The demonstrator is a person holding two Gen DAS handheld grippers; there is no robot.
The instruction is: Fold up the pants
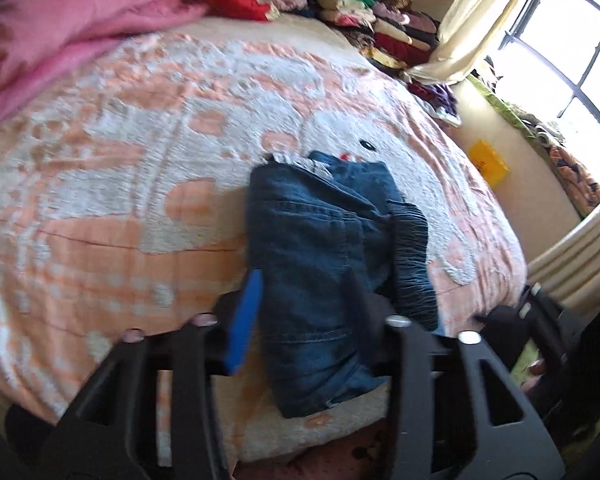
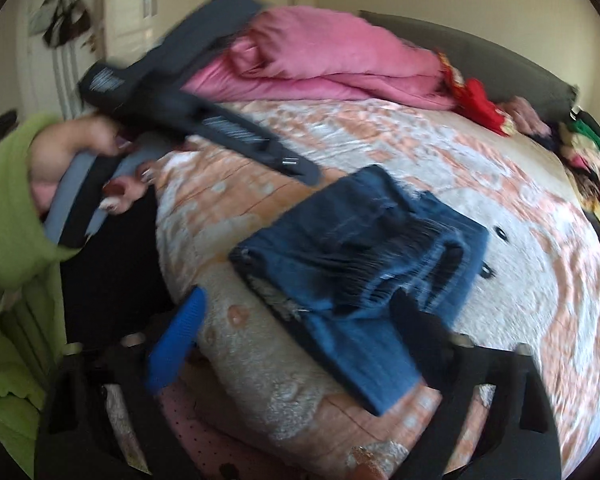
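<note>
Left wrist view: folded dark-blue denim pants lying compact on peach-and-white textured bedspread, near its front edge.
Left gripper spread wide above near end of bundle, gripping nothing; right gripper likewise wide open and empty over pants. Rumpled pink quilt at headboard; stacked clothes along far side.

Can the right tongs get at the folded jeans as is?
Probably yes: the right tongs are open, the jeans lie directly ahead between the fingers, and nothing covers them on the bedspread.
</note>
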